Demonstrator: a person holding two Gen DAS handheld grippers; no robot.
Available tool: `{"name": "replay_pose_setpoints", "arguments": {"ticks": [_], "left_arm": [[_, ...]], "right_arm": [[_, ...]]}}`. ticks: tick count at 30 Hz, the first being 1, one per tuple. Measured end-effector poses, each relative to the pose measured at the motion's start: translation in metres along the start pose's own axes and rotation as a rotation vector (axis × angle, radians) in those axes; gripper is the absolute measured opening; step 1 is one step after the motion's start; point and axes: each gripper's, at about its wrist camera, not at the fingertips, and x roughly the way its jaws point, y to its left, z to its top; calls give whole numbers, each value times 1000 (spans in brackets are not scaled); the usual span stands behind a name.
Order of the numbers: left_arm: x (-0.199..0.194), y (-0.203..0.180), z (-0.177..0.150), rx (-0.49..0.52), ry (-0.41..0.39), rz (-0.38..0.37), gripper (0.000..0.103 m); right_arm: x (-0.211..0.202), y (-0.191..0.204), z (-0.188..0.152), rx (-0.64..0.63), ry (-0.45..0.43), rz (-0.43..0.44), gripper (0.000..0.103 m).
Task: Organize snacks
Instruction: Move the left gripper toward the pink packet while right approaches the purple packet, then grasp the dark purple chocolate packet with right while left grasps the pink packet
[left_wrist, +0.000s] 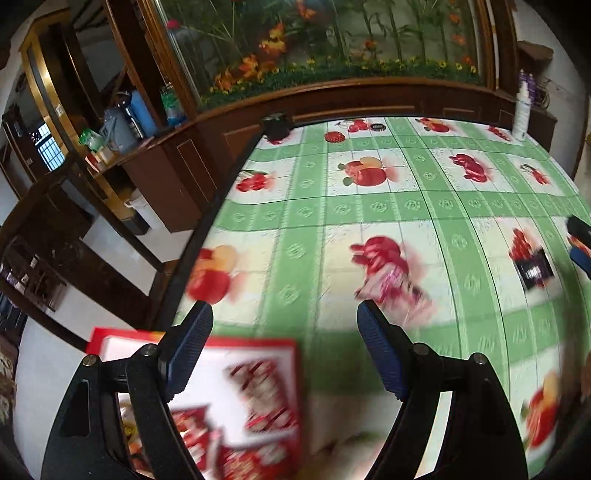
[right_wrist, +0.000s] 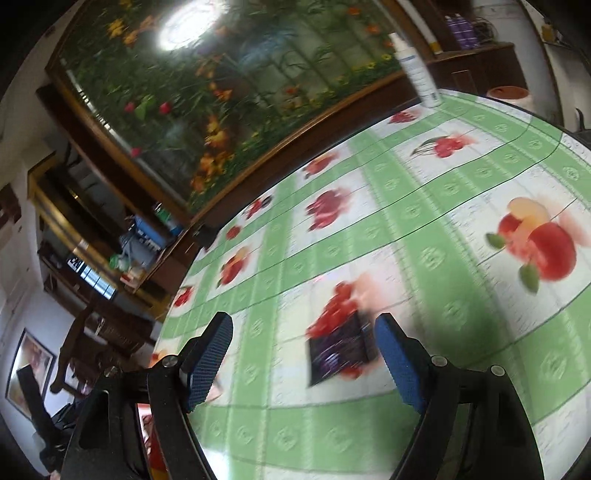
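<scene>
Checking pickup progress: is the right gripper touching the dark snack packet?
Apart. Right wrist view shows the right gripper open, the dark snack packet lying flat on the tablecloth beyond.

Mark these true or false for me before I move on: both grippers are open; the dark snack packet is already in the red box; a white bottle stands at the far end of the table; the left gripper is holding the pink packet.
1. Both grippers are open. True: the left gripper and the right gripper each have their fingers spread with nothing between them.
2. The dark snack packet is in the red box. False: it lies on the tablecloth, in front of the right gripper.
3. A white bottle stands at the table's far end. True.
4. The left gripper holds the pink packet. False: the packet lies on the tablecloth, beyond the fingertips.
</scene>
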Motion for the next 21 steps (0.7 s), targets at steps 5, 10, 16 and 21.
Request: {"name": "replay_pose_setpoints", "arguments": {"ticks": [5, 10, 16, 21], "left_arm": [[37, -21, 19, -60, 74, 4, 81], [72, -35, 20, -122, 172, -30, 81], [82, -50, 18, -135, 173, -51, 81], [92, -62, 13, -123, 186, -129, 81]], "right_arm": [[19, -13, 10, 10, 32, -40, 82], [44, -7, 4, -46, 126, -131, 82], [54, 8, -6, -157, 179, -251, 81], [61, 23, -17, -304, 193, -348, 80]]}}
